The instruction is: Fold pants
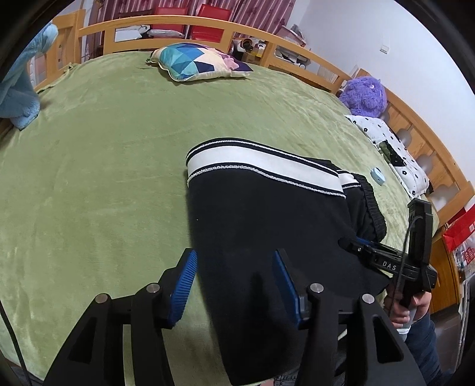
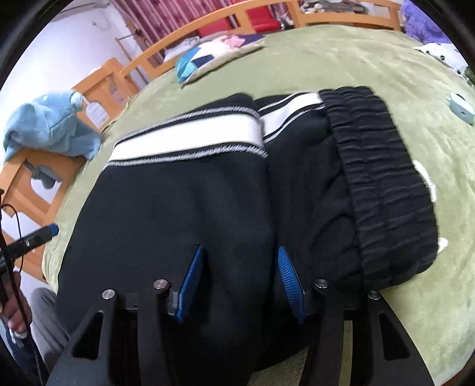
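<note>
Two claws hover over the pants (image 2: 193, 213), which lie folded on the green bed (image 1: 89, 178) just ahead of them. Left claw (image 1: 234, 285) and right claw (image 2: 240, 279) both stand partly open, gripping nothing. I judge another fold is next: pinch the near edge.

you're looking at a bed (image 1: 104, 154) wearing a green cover, wood rails (image 1: 184, 22) running behind it, striped curtains (image 1: 166, 4) hanging beside a white wall (image 1: 371, 26).

Even daylight, fisheye warp, right-view blur
</note>
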{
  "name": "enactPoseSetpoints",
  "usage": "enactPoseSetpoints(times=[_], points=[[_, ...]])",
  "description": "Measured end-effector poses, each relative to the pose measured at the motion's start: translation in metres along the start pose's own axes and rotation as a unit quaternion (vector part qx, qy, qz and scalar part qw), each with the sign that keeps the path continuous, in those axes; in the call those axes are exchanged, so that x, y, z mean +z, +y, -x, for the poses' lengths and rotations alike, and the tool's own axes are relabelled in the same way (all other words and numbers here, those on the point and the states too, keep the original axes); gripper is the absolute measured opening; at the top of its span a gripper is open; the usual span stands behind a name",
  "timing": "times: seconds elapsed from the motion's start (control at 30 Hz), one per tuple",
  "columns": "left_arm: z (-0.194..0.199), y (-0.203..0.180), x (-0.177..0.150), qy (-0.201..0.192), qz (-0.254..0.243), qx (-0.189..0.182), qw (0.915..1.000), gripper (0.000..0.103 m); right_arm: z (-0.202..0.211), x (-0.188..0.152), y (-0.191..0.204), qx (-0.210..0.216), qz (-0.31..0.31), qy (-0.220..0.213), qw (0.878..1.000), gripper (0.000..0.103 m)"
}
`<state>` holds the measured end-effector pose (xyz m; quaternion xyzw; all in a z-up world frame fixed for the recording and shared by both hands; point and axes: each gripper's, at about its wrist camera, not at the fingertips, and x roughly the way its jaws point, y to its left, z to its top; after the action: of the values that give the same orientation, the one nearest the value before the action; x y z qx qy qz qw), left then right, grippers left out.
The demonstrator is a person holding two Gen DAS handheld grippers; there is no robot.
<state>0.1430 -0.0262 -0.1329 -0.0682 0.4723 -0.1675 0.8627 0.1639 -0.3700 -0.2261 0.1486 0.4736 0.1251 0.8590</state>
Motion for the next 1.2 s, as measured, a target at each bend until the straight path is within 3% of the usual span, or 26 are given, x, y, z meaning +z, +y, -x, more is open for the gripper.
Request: enactPoseSetpoints(times=[0.1,0.2,0.33,0.43,0.53,0.63,0.73,0.83,0.9,1.03,1.2], points=[[-0.01,0.001,0.003,0.014,0.013,0.002,0.9998,0.051,0.008,0.004,0.0,0.021,-0.013,-0.015,1.0,0.012],[-0.012,-0.001,0.005,0.013,0.012,0.003,0.9998,0.051,0.04,0.013,-0.003,0.068,-0.035,-0.06,0.995,0.009],[-0.015,-0.003,0.008,0.015,0.013,0.005,0.9998,0.051,0.077,0.032,0.004,0.067,-0.026,-0.101,0.992,0.009],[-0.015,-0.004,0.011,0.012,0.013,0.002,0.9998,0.051,0.108,0.047,0.004,0.05,-0.006,-0.137,0.989,0.009],[-0.017,-0.004,0.014,0.012,0.015,-0.002,0.9998,0.051,0.121,0.059,-0.01,0.005,0.006,-0.161,0.987,0.009],[-0.021,-0.006,0.014,0.017,0.014,-0.01,0.9997,0.051,0.105,0.058,-0.042,-0.04,-0.014,-0.149,0.988,0.009],[-0.03,-0.014,0.013,0.03,0.009,-0.03,0.999,0.052,0.075,0.037,-0.085,-0.079,-0.055,-0.106,0.99,0.009],[-0.044,-0.025,0.01,0.046,-0.002,-0.049,0.9978,0.052,0.074,0.023,-0.101,-0.069,-0.072,-0.108,0.989,0.019],[-0.055,-0.033,0.009,0.055,-0.014,-0.056,0.9968,0.052,0.08,0.025,-0.105,-0.081,-0.078,-0.102,0.988,0.045],[-0.078,-0.04,0.011,0.073,-0.017,-0.055,0.9957,0.053,0.08,0.029,-0.111,-0.065,-0.085,-0.089,0.99,0.051],[-0.097,-0.034,0.018,0.079,0.006,-0.073,0.9942,0.056,0.058,0.034,-0.123,-0.035,-0.084,-0.058,0.994,0.07]])
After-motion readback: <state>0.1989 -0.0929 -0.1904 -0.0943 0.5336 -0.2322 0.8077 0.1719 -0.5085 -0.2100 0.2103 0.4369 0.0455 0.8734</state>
